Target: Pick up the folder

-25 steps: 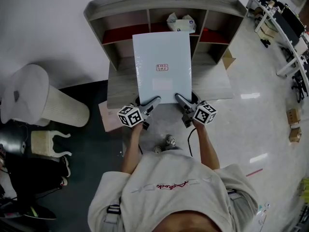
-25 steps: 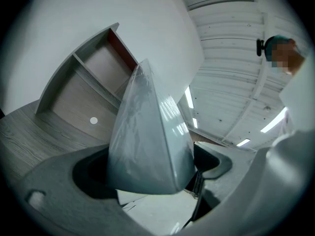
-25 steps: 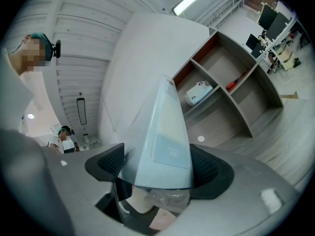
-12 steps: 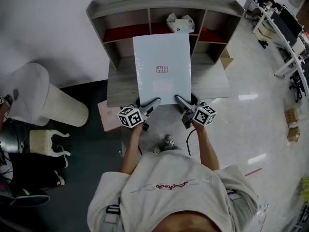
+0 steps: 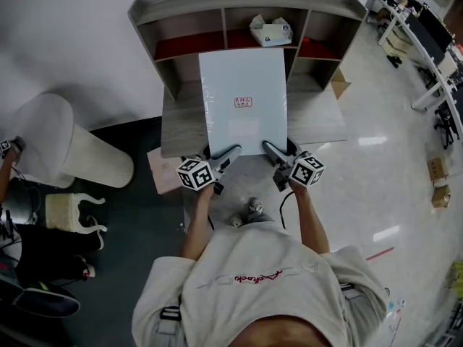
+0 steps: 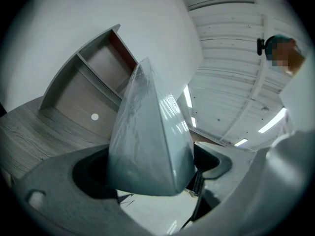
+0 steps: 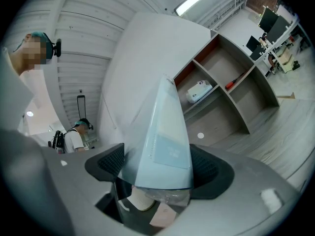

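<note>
A pale blue folder (image 5: 244, 100) with a small red stamp hangs in the air above the grey desk (image 5: 181, 125), held flat by its near edge. My left gripper (image 5: 230, 152) is shut on the near left corner and my right gripper (image 5: 269, 149) on the near right corner. In the left gripper view the folder (image 6: 147, 141) sits wedged between the dark jaws. The right gripper view shows the folder (image 7: 165, 146) pinched the same way, rising toward the shelf unit (image 7: 221, 77).
A shelf unit (image 5: 246, 13) with open cubbies stands at the desk's back; a tissue pack (image 5: 270, 32) lies in the middle cubby. A white bin (image 5: 54, 150) and a basket (image 5: 69, 212) are left of the desk. A cardboard box (image 5: 340, 87) sits to the right.
The folder and both grippers stay where they were. The shelf unit sits slightly higher in the head view, so the view has shifted a little.
</note>
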`<state>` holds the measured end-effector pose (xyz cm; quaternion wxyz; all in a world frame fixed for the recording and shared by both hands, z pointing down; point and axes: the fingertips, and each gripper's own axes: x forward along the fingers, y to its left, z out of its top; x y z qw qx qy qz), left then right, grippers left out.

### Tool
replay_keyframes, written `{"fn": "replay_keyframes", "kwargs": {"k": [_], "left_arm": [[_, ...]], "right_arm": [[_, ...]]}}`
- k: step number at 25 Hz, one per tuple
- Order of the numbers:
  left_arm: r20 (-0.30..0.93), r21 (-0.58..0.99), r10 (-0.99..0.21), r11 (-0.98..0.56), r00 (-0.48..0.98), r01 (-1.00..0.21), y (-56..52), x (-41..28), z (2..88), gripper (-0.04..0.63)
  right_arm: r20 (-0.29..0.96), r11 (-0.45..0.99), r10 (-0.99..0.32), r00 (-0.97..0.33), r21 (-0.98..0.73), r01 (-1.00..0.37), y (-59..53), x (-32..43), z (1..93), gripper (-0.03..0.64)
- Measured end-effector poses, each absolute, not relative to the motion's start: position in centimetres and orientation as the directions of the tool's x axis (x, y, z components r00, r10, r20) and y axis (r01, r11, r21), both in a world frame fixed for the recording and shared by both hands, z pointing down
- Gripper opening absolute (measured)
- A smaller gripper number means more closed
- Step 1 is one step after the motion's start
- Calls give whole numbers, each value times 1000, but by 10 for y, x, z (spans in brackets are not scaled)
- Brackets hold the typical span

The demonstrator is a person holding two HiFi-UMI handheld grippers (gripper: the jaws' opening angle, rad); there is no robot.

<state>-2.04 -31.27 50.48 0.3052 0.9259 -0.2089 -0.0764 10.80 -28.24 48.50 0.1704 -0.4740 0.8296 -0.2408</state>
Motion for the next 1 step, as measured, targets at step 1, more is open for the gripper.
{"fn": "replay_keyframes", "kwargs": {"k": [1], "left_arm": [[-13, 597, -432, -727, 902, -340, -315, -19, 505, 492]], "right_arm": [[-54, 434, -869, -492, -561, -705, -285, 109, 485, 420]]}}
